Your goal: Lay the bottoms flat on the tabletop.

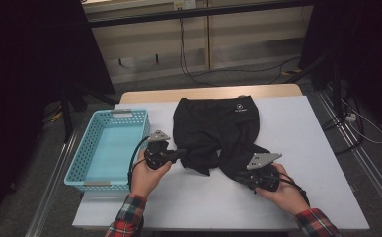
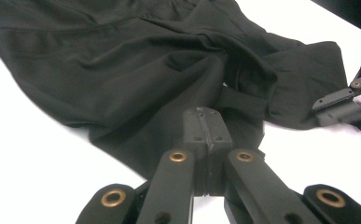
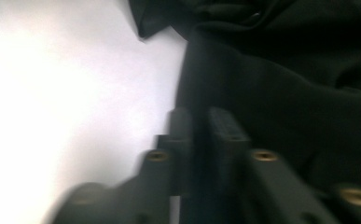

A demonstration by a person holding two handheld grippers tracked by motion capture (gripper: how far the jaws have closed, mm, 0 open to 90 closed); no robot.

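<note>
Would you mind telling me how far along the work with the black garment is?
Done: the black fabric garment lies partly bunched on the white table. In hand: the left gripper and right gripper are each shut on its near edge. Left: the light blue plastic basket holds nothing yet.

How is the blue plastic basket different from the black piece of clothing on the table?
The blue plastic basket is stiff, with holes in its walls; the black piece of clothing is soft and crumpled. The basket has nothing in it and nothing touches it, while the left gripper and the right gripper are both shut on edges of the clothing. Both things rest on the white table.
</note>
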